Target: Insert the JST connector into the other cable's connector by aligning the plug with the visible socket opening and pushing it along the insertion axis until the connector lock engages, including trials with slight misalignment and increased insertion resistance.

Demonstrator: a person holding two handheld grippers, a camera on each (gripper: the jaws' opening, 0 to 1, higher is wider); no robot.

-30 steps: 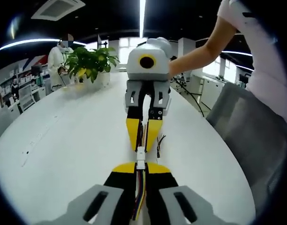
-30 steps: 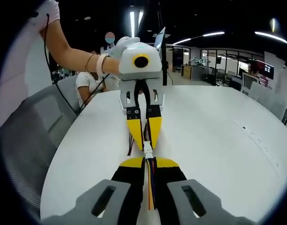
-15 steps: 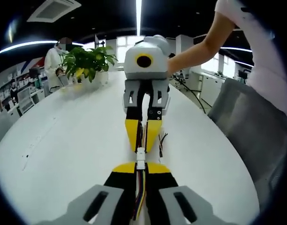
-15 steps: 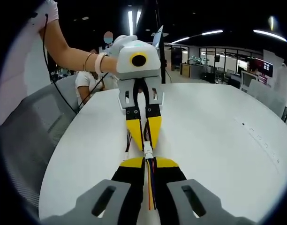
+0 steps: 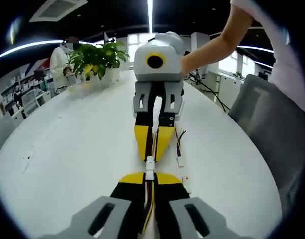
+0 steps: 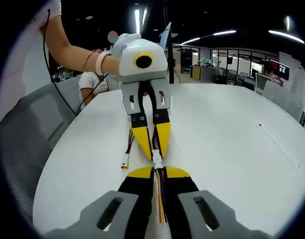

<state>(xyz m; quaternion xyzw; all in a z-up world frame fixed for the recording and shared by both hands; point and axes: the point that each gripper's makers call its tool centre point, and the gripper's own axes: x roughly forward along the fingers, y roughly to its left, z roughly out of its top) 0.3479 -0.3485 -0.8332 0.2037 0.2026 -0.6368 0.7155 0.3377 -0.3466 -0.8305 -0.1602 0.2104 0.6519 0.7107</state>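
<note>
In the left gripper view my left gripper (image 5: pixel 150 176) is shut on a multicoloured cable (image 5: pixel 148 204) ending in a white JST connector (image 5: pixel 149 174). Facing it, my right gripper (image 5: pixel 150 155) is shut on the other cable, whose white connector (image 5: pixel 150 161) meets the first end to end. From the right gripper view, the right gripper (image 6: pixel 158 172) and left gripper (image 6: pixel 154 152) stand tip to tip, with the white connectors (image 6: pixel 156 160) between them. Whether the lock has caught I cannot tell. Loose cable ends with small connectors (image 5: pixel 181 161) (image 6: pixel 124 163) lie beside the jaws.
Everything hangs just over a long white table (image 5: pixel 68 149). A potted plant (image 5: pixel 98 60) and a person in white (image 5: pixel 59 62) are at its far end. Grey chairs (image 5: pixel 272 124) (image 6: pixel 28 134) stand along the near side, and a person's arm (image 6: pixel 73 55) holds the left gripper.
Both views have shifted a little. The loose cable ends with their small connectors now show more fully beside the jaws. The two held connectors stay together between the tips.
</note>
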